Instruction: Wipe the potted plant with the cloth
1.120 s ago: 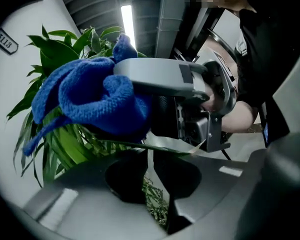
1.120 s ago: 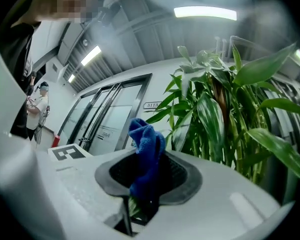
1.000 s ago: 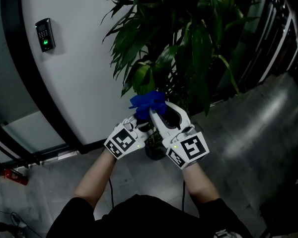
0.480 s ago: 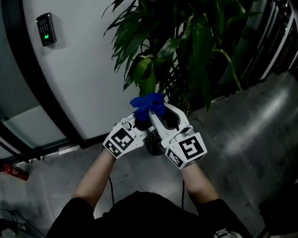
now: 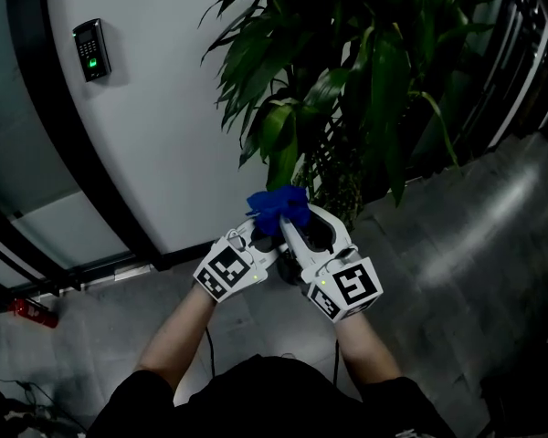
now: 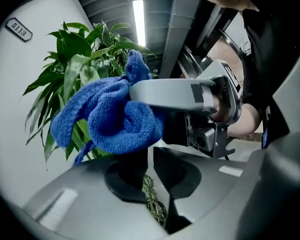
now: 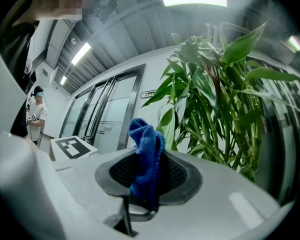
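Observation:
The potted plant (image 5: pixel 347 71) fills the upper right of the head view with long green leaves; its pot is hidden behind my grippers. A blue cloth (image 5: pixel 276 204) bunches just below the lowest leaves. My right gripper (image 5: pixel 292 221) is shut on the cloth (image 7: pixel 146 156), which stands up between its pads, with the plant (image 7: pixel 215 99) behind. My left gripper (image 5: pixel 258 238) sits close against the right one from the left. In the left gripper view its pads (image 6: pixel 125 176) stand close together with nothing between them, and the cloth (image 6: pixel 107 116) hangs just ahead of them.
A curved white wall (image 5: pixel 164 135) with a keypad (image 5: pixel 91 50) stands left of the plant. Dark railings (image 5: pixel 530 62) run behind at the right. The floor (image 5: pixel 475 245) is grey concrete, with a red object (image 5: pixel 32 310) at the far left. A person (image 7: pixel 36 111) stands far off.
Both grippers stay pressed together with the cloth in the right one. They sit slightly lower in the head view, which has shifted a little. Nothing was let go or taken.

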The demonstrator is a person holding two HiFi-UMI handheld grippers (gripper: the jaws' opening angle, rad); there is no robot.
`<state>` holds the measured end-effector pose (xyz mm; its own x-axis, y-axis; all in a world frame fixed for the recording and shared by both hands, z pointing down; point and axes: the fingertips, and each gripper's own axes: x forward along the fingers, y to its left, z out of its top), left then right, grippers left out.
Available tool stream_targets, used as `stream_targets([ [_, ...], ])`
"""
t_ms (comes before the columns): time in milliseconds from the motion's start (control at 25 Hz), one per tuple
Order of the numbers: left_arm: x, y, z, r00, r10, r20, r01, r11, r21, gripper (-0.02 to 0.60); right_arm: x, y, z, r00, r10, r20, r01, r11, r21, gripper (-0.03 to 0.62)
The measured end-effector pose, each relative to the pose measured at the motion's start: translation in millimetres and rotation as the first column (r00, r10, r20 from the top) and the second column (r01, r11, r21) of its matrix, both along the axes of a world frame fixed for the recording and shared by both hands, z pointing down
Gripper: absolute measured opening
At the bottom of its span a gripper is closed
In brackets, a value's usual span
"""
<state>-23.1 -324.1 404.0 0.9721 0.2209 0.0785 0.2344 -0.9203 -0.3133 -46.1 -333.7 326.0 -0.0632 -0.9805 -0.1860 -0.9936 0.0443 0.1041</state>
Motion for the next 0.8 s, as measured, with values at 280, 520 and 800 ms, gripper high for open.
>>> stream_targets([
  [280,-2,7,20,1.0,0.003,0.024,-0.002,0.999,-0.044,0.043,2,3,23,0.999,0.013,0.045,-0.011,0.999,-0.036,0.109],
  [520,-11,1,36,0.998,-0.012,0.054,0.016,0.997,-0.073,0.043,-5,-4,40,0.998,0.006,0.067,-0.003,0.999,-0.052,0.109],
  [800,-26,1,55,0.996,-0.026,0.081,0.035,0.993,-0.113,0.043,-18,-8,60,0.999,-0.003,0.046,0.008,0.994,-0.106,0.109],
])
